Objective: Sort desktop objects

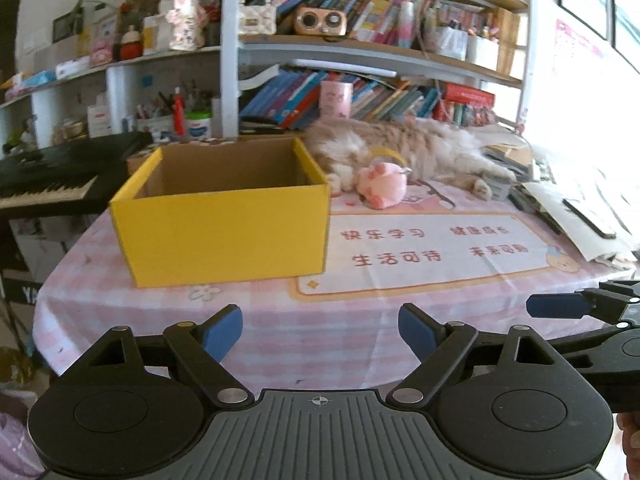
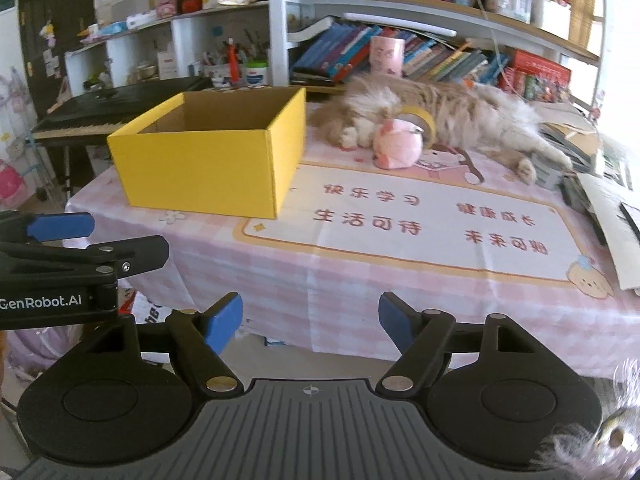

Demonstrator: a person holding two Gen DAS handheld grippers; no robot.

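Both grippers — left [image 1: 320, 330], right [image 2: 310, 318] — hung spread and empty before the table [image 2: 360, 292]; box [image 1: 224, 216], plush [image 1: 380, 186] and cat [image 1: 420, 148] lay beyond.

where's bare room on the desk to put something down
Free: the printed mat right of the yellow box, and the pink cloth strip along the near edge. Crowded: the back, where the cat, plush pig and tape roll lie, and the right edge with its paper pile.
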